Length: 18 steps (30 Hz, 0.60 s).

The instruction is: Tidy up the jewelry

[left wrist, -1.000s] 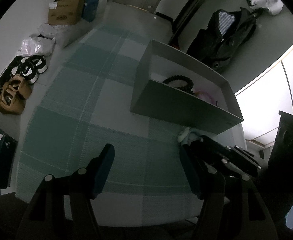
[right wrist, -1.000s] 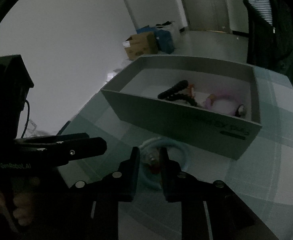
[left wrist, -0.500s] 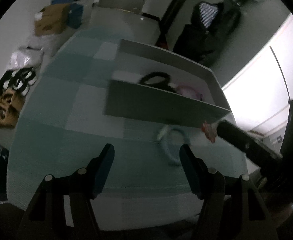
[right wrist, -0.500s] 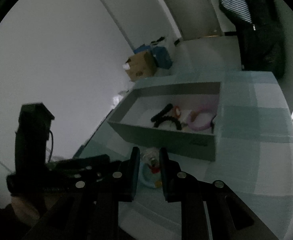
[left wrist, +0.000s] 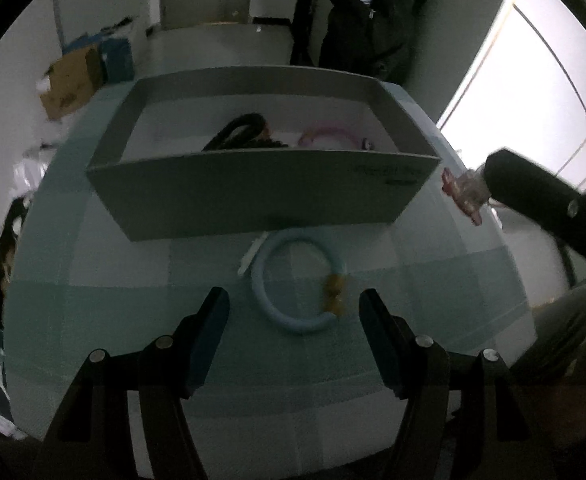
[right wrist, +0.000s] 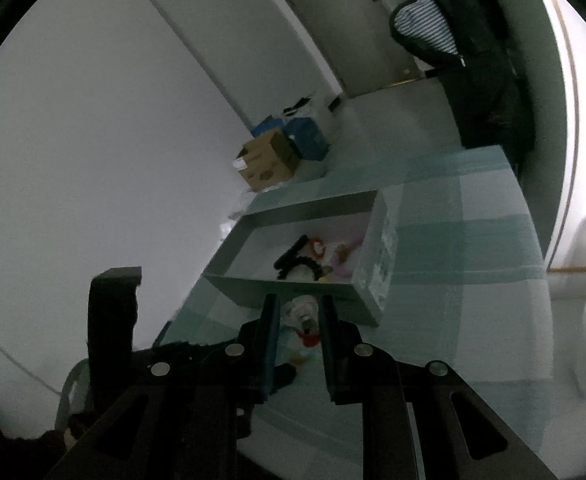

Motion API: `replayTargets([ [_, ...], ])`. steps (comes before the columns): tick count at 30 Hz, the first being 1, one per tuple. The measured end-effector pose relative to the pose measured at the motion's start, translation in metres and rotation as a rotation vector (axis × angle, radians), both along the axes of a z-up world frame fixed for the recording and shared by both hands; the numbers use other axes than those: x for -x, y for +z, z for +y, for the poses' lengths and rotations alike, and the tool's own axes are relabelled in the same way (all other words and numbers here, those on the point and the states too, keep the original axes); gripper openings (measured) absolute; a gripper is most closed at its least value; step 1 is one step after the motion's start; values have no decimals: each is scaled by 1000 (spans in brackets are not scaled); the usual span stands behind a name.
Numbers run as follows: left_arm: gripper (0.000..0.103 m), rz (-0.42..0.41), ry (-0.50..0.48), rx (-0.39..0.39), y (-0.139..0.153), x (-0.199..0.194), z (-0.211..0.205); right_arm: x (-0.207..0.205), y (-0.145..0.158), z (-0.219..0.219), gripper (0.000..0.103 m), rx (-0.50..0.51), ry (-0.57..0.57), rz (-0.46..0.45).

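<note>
A grey box [left wrist: 261, 196] stands on the checked tablecloth and holds a black bead bracelet [left wrist: 237, 132] and a pink bangle [left wrist: 329, 134]. A light blue bangle [left wrist: 297, 284] with an amber charm lies on the cloth in front of the box. My left gripper [left wrist: 293, 312] is open just before the blue bangle. My right gripper [right wrist: 299, 320] is shut on a clear and red trinket [right wrist: 305, 316], lifted near the box's right front corner; the trinket also shows in the left wrist view [left wrist: 465, 196]. The box also shows in the right wrist view [right wrist: 293, 280].
The table [left wrist: 93, 320] has a teal and white checked cloth. A dark jacket [left wrist: 369, 12] hangs behind the box. Cardboard and blue boxes [left wrist: 81, 76] and shoes lie on the floor at the left. A white wall and a door are beyond.
My right gripper has lifted the trinket off the table and risen beside the box. My left gripper has swung to face the box front, with the blue bangle now between its fingers' line.
</note>
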State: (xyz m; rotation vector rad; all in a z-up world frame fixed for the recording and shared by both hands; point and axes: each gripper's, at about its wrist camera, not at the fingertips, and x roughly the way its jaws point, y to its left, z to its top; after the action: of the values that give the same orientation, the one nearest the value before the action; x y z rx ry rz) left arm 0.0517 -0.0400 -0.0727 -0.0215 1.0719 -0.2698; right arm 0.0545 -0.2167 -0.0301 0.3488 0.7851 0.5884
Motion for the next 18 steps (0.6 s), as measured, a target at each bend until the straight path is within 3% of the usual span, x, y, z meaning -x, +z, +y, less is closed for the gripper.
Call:
replayTargets([
  [6,63,-39,9,-120,-7,-2,-12,4,5,-11,18,-24,-16,-9],
  [11,61,-46,2,-114,-9,-2,-14,8,6,-17,18,-38,-24,-7],
  [12,54,-48,-1,-112,-9,-1,-14,9,7,-19,18,-38,-26,-8],
  [18,53,-42,-14,-94,-4,3,-12,10,9,-25,19,-58,-42,-6],
])
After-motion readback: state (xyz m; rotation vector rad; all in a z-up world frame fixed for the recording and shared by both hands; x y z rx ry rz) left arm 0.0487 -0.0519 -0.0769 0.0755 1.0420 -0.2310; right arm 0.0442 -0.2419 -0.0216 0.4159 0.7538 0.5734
